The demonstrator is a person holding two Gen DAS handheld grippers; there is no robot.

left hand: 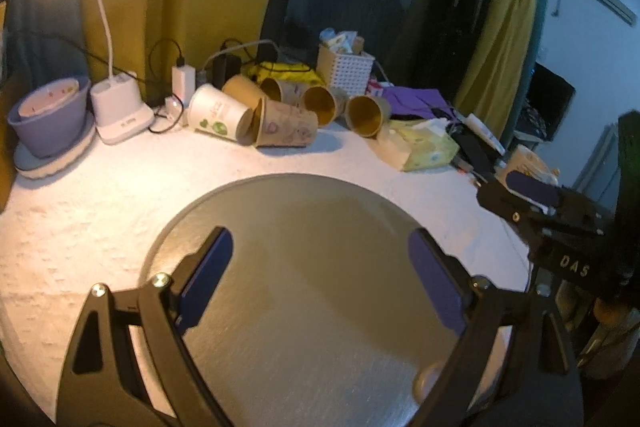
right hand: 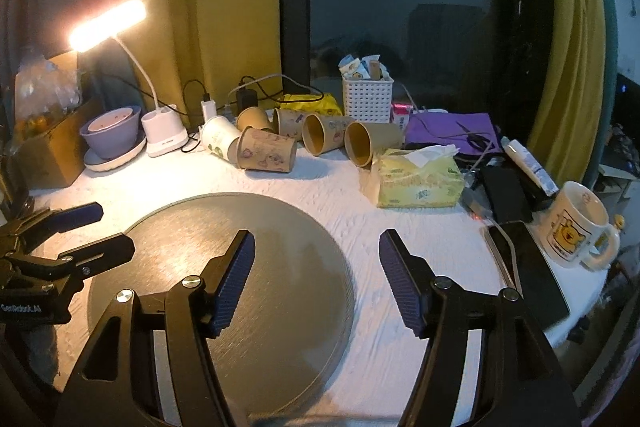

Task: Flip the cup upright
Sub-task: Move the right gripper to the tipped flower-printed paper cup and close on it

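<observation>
No cup is yet taken up; the approach is judged to be the step in hand. The round grey tray [right hand: 280,267] is seen bare beneath both tools. The left gripper [left hand: 320,279] and the right gripper [right hand: 316,283] are held wide open, with nothing between the fingers. A reach to the far edge of the table, where the paper cups [right hand: 266,149] are heaped on their sides, is called for next, probably to the nearest. The white basket [right hand: 367,101] is filled with packets; the upright mug [right hand: 576,231] cannot be seen into.
</observation>
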